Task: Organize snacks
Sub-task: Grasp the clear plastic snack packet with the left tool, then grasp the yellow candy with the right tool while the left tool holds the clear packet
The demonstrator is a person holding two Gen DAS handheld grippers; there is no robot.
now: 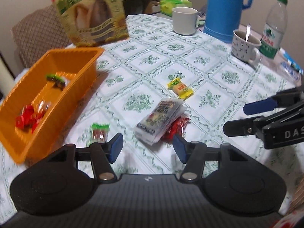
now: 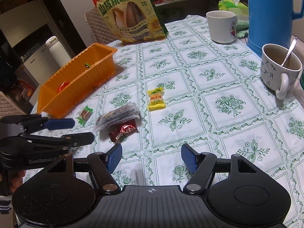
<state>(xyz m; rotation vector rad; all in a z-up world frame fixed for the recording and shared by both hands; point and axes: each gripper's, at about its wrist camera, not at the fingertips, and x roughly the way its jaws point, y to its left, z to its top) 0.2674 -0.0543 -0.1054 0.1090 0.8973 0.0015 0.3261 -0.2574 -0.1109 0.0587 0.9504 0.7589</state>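
Tray: ribbed orange plastic tray (image 2: 79, 79), rectangular, crinkly wrapped sweets inside
Cloth: glossy green-patterned tablecloth (image 2: 209, 98)
Left gripper (image 1: 147, 146): jaws spread, empty
Right gripper (image 2: 151, 158): jaws spread, empty

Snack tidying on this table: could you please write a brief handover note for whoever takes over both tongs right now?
Left tongs: open, empty, low over the loose snacks.
Right tongs: open, empty, above bare tablecloth.
Done: orange basket already holds red-wrapped pieces and a green-wrapped one.
Left on the cloth: green-wrapped candy, clear printed packet lying partly on the red packet, yellow candy.
Sunflower seed bag stands behind the basket.
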